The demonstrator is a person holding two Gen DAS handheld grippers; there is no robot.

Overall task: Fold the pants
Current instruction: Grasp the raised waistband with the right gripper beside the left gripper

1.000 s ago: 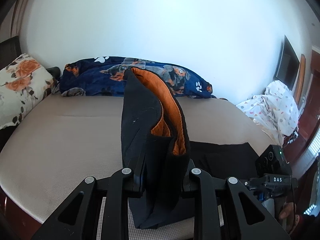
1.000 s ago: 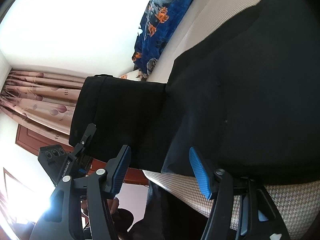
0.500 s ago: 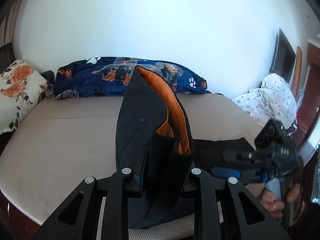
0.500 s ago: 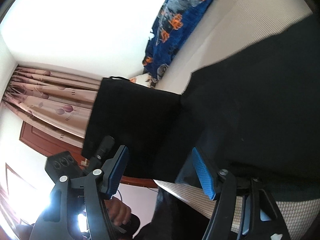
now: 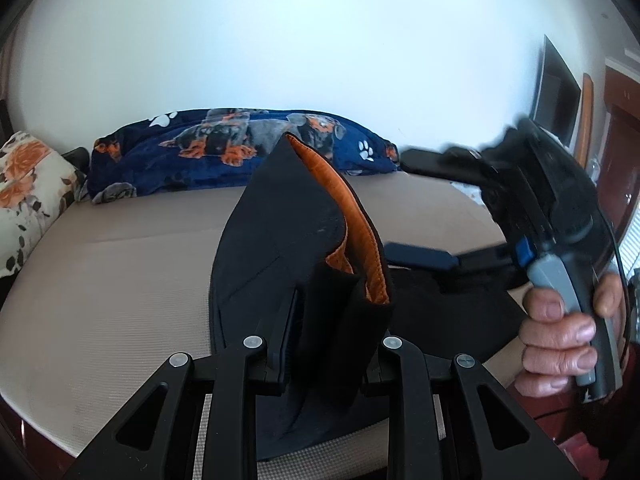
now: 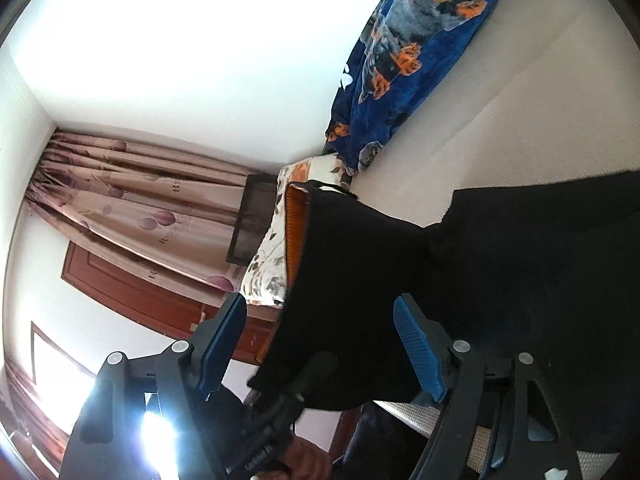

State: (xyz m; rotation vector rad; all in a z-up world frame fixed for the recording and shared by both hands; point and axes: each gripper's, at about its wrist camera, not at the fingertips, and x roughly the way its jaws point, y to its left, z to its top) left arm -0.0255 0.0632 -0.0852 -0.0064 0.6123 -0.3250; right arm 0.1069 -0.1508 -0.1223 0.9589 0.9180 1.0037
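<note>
Black pants [image 5: 288, 264] with an orange lining [image 5: 356, 232] lie on the beige bed. My left gripper [image 5: 326, 344] is shut on a bunched fold of the pants and holds it upright above the bed. My right gripper [image 6: 320, 344] is open, its blue pads [image 6: 418, 346] on either side of the raised black fold [image 6: 352, 280] without touching it. In the left wrist view the right gripper [image 5: 424, 258] reaches in from the right, just beside the raised fold. The rest of the pants [image 6: 560, 264] lies flat on the bed.
A blue dog-print blanket [image 5: 240, 152] lies along the wall at the back of the bed. A floral pillow [image 5: 28, 188] sits at the left end. Bare beige mattress [image 5: 120, 272] spreads left of the pants. Curtains [image 6: 132, 200] and a wooden door are beyond the bed.
My right gripper has risen from the flat pants and swung toward the raised fold held by my left gripper. It now straddles that fold. The left gripper keeps its hold.
</note>
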